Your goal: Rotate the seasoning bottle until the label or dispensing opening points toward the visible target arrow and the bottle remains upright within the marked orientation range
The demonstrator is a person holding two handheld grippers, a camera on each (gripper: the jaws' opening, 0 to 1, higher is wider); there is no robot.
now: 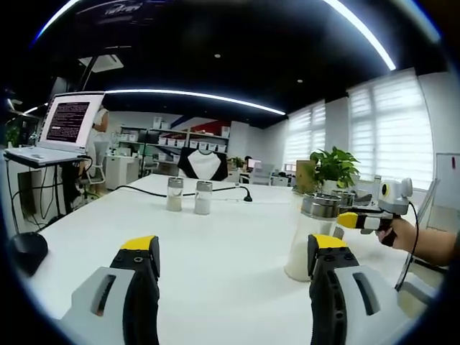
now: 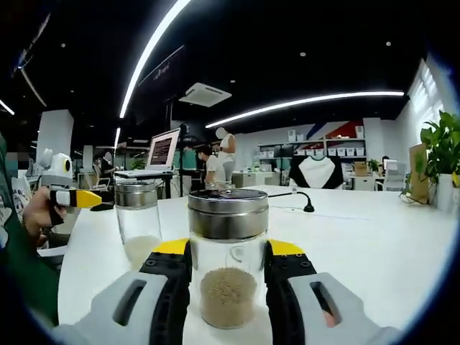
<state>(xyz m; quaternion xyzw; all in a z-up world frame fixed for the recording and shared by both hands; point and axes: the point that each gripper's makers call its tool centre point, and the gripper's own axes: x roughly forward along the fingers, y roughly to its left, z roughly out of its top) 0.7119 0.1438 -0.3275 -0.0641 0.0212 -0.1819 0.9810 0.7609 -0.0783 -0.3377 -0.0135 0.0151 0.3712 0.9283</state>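
In the left gripper view, the left gripper (image 1: 233, 269) is held wide open and empty, low over the white table (image 1: 215, 287), a salt bottle (image 1: 309, 241) just beyond its right jaw. In the right gripper view, the seasoning bottle (image 2: 227, 259) stands upright (axis vertical) between the right gripper (image 2: 227, 267) jaws, apparently clasped; no arrow is seen.

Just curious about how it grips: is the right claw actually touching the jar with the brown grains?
Touching. In the right gripper view, both yellow-tipped fingers of the right claw press against the glass sides of the jar, with no gap visible.
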